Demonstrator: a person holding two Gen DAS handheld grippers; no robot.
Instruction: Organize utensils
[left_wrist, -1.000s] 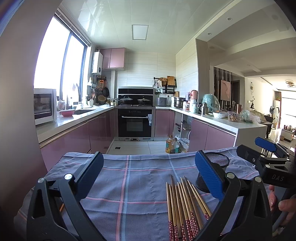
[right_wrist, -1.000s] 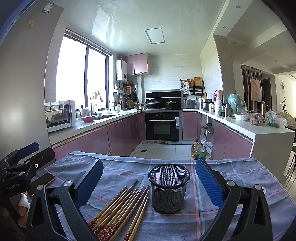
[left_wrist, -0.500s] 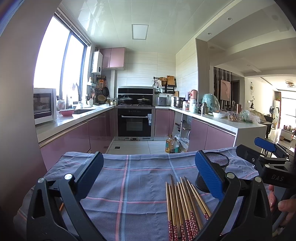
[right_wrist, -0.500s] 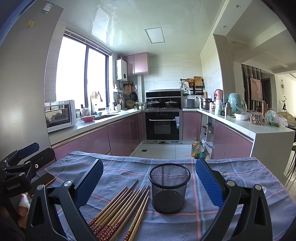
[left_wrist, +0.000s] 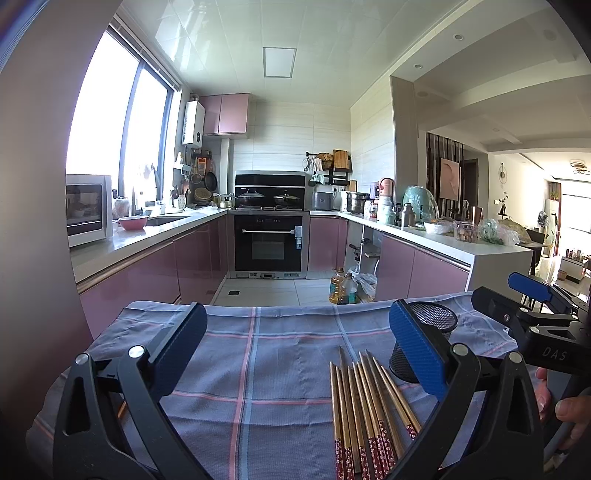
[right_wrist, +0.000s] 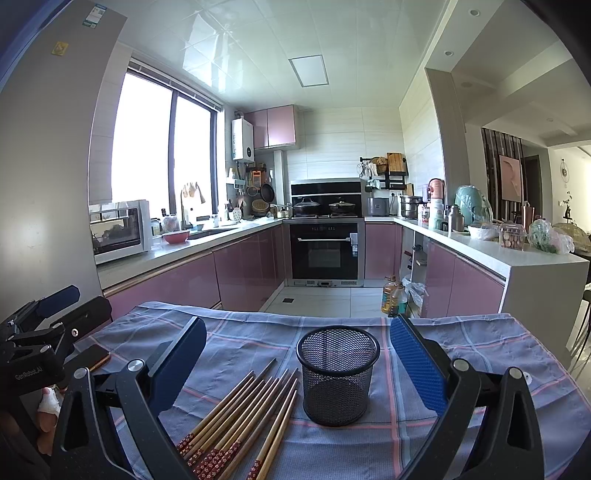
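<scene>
Both hand-held grippers (left_wrist: 297, 345) (right_wrist: 298, 349) wide open, empty.

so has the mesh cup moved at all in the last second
No. In the right wrist view the mesh cup sits at the same spot on the cloth's pink stripe, beside the chopsticks.

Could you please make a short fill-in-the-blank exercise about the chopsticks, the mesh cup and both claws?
1. The chopsticks lie flat on the checked ____.
2. The black mesh cup stands upright and is ____ inside.
3. Seen from the right claw, the chopsticks lie to the ____ of the cup.
4. The left claw and the right claw are both ____.

Missing words: cloth; empty; left; open
</scene>
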